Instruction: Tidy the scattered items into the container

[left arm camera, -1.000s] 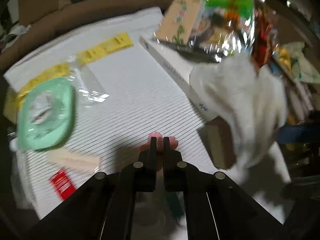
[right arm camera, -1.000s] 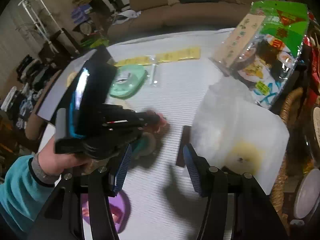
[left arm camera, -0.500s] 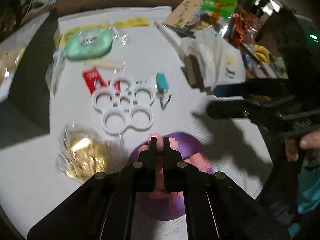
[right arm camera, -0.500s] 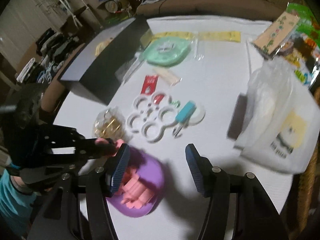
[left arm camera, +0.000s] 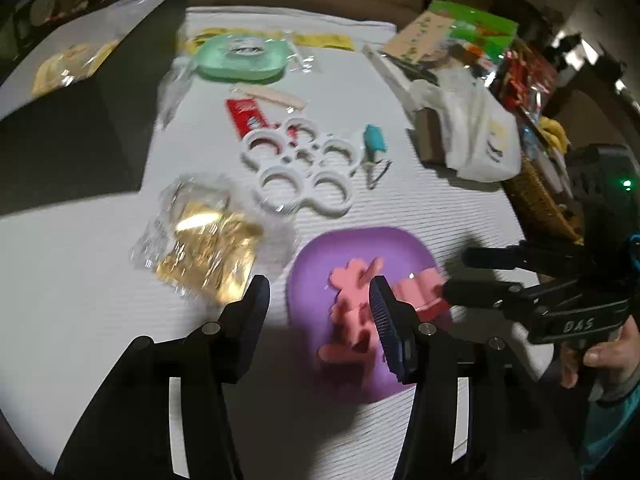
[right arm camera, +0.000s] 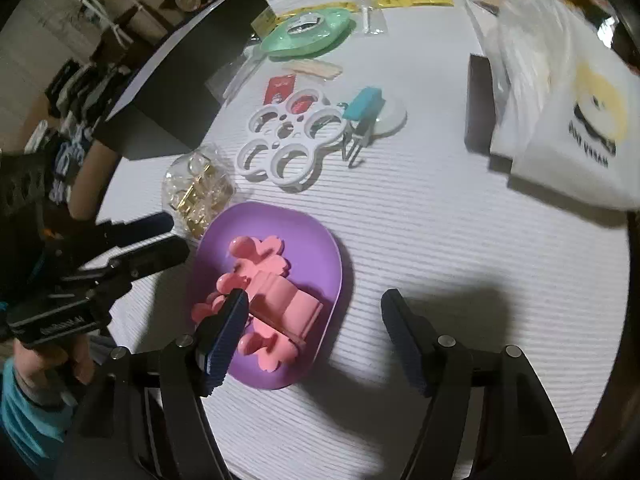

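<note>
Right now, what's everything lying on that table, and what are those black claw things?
Tray: one, purple, near edge.
Pink pieces: several, in the tray.
Ring holder: one, white, table centre.
Gold bag: one, clear wrap, left of tray.
Teal tool: one, beside ring holder.
Red packet: one, behind ring holder.
Green dish: one, far side.
Black box: one, far left.
White bag: one, right.
Left gripper: black, open.
Right gripper: black, open.

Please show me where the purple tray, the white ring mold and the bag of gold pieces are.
purple tray [right arm camera: 320,256]: right wrist view, bare right part.
white ring mold [right arm camera: 290,136]: right wrist view, centre.
bag of gold pieces [left arm camera: 208,240]: left wrist view, middle of the bag.
</note>
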